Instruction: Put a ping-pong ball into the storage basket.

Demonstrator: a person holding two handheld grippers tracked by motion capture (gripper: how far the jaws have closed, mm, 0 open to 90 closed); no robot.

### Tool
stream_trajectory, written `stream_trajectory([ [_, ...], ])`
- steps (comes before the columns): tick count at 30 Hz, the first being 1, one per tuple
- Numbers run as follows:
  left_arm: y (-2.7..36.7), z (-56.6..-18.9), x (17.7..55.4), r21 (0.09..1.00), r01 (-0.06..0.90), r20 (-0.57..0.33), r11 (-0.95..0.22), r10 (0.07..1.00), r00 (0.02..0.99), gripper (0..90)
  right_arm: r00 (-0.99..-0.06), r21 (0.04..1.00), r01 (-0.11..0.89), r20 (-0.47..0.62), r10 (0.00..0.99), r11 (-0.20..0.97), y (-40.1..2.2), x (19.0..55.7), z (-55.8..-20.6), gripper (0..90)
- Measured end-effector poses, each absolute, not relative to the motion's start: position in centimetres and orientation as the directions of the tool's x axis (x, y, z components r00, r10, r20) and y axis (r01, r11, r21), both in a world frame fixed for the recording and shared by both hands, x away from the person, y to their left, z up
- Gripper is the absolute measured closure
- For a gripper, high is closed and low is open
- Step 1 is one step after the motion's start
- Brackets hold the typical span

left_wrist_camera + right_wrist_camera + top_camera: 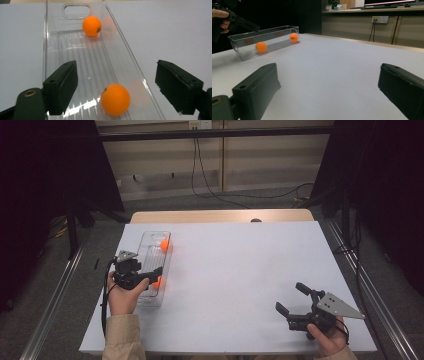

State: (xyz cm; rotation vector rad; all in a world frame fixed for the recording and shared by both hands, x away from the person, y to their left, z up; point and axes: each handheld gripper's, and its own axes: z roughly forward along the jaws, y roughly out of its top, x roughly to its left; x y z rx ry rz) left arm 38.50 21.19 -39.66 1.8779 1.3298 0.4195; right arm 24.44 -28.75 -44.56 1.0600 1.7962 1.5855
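Hovering my left hand-held gripper [115,82], jaws released, over the clear tray [145,242] at frame left: both orange balls [115,99] [92,26] inside; right hand-held gripper [292,300] idle, open.

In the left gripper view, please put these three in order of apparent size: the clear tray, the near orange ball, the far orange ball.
1. Clear tray, largest.
2. Near orange ball.
3. Far orange ball.
The balls may be equal; nearness to the camera enlarges one.
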Motion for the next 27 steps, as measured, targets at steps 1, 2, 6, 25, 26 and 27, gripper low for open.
stream_trajectory([
  [1, 21.2, -39.6, 38.4, 0.753, 0.641, -0.164, -0.150, 0.900, 0.404, 16.1, -0.562, 0.977, 0.215, 0.116, 0.819, 0.010, -28.7, 24.5, -44.5, 2.4],
  [2, 21.1, -39.6, 38.4, 0.758, 0.636, -0.168, -0.145, 0.898, 0.406, 14.9, -0.563, 0.977, 0.212, 0.112, 0.819, 0.012, -28.7, 24.5, -44.5, 2.4],
  [6, 21.2, -39.4, 38.1, 0.775, 0.617, -0.181, -0.134, 0.889, 0.421, 12.2, -0.566, 0.977, 0.215, 0.110, 0.817, 0.017, -28.6, 24.6, -44.6, 2.4],
  [25, 21.7, -39.3, 36.4, 0.834, 0.538, -0.200, -0.121, 0.843, 0.500, 4.7, -0.566, 0.978, 0.209, 0.109, 0.817, 0.015, -28.6, 24.5, -44.5, 2.3],
  [26, 21.7, -39.3, 36.4, 0.836, 0.535, -0.200, -0.121, 0.841, 0.503, 4.2, -0.566, 0.978, 0.208, 0.107, 0.817, 0.017, -28.6, 24.5, -44.5, 2.3],
  [27, 21.7, -39.4, 36.3, 0.843, 0.523, -0.194, -0.125, 0.837, 0.512, 4.0, -0.566, 0.978, 0.209, 0.108, 0.818, 0.015, -28.6, 24.5, -44.5, 2.3],
])
